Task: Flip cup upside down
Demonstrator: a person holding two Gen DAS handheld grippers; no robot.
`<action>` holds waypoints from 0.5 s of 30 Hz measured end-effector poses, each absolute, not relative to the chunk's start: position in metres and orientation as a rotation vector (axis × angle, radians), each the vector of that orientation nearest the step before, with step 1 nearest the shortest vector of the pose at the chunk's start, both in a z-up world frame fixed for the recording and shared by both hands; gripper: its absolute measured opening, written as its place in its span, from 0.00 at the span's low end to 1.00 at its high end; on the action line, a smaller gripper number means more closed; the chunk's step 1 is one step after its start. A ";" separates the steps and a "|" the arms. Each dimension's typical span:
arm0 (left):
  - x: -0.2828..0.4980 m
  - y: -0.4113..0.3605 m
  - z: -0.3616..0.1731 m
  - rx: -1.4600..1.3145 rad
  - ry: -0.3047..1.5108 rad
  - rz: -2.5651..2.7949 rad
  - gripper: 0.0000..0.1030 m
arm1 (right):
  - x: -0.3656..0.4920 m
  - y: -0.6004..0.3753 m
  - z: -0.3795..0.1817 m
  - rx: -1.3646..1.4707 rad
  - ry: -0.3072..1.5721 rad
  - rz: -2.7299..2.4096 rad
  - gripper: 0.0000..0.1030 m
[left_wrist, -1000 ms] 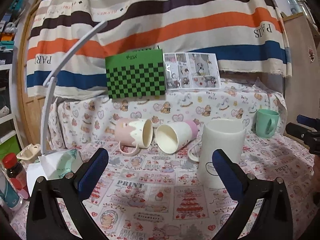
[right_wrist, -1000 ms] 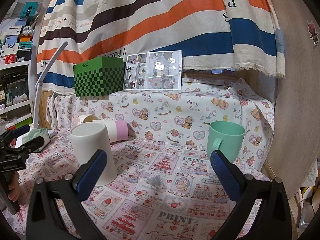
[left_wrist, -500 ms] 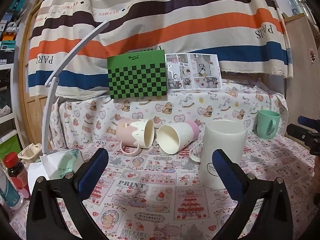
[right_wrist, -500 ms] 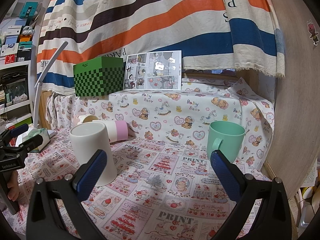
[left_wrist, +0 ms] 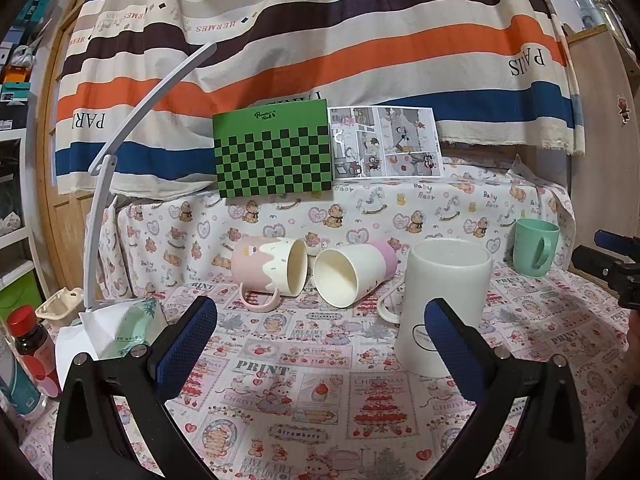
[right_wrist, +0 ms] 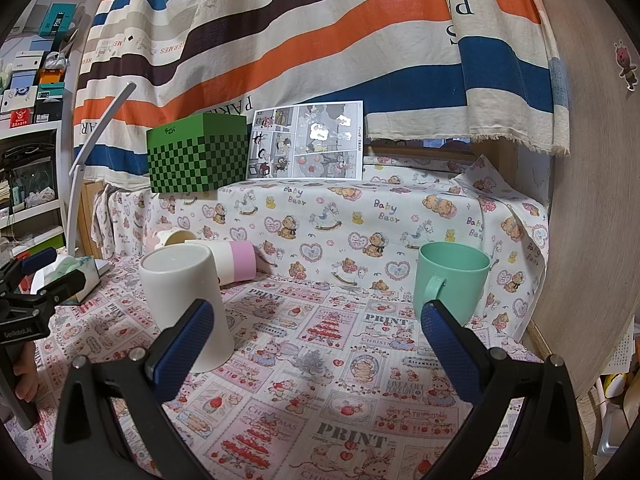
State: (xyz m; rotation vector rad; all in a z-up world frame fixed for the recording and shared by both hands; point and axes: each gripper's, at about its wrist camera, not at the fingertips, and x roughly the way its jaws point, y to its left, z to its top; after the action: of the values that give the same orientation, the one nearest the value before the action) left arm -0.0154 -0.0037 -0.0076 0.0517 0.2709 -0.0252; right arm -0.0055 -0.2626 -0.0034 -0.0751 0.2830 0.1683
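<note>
A tall white mug (left_wrist: 446, 304) stands bottom-up on the printed tablecloth; it also shows in the right wrist view (right_wrist: 184, 300). A mint green cup (right_wrist: 450, 280) stands upright, mouth up, at the right; it shows small in the left wrist view (left_wrist: 534, 246). A pink-and-cream mug (left_wrist: 272, 270) and a white-and-lilac cup (left_wrist: 352, 274) lie on their sides. My left gripper (left_wrist: 320, 332) is open and empty, short of the lying cups. My right gripper (right_wrist: 316, 334) is open and empty, between the white mug and the green cup, touching neither.
A green checkered box (left_wrist: 274, 156) and a comic sheet (left_wrist: 386, 142) stand on the raised ledge behind. A white lamp arm (left_wrist: 120, 148), tissue pack (left_wrist: 128, 326) and red-capped bottle (left_wrist: 34, 344) are at the left. A wooden panel (right_wrist: 592, 200) bounds the right.
The left wrist view has shifted slightly, so the cups and box sit a little lower and to the right. The right gripper has not moved. Both grippers stay open.
</note>
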 end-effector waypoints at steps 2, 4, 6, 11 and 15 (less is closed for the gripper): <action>-0.015 -0.004 -0.007 0.056 0.274 -0.024 1.00 | -0.006 -0.263 -0.004 -0.075 0.283 0.168 1.00; -0.015 -0.003 -0.007 0.056 0.275 -0.022 1.00 | -0.005 -0.263 -0.003 -0.075 0.283 0.168 1.00; -0.015 -0.003 -0.007 0.057 0.274 -0.022 1.00 | -0.005 -0.263 -0.003 -0.075 0.283 0.168 1.00; -0.016 -0.002 -0.007 0.056 0.275 -0.021 1.00 | -0.005 -0.263 -0.004 -0.075 0.283 0.168 1.00; -0.015 -0.003 -0.007 0.058 0.275 -0.021 1.00 | -0.005 -0.263 -0.004 -0.076 0.283 0.168 1.00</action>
State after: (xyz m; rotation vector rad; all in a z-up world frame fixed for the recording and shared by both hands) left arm -0.0154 -0.0033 -0.0071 0.0576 0.2748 -0.0215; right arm -0.0053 -0.2626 -0.0036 -0.0755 0.2833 0.1680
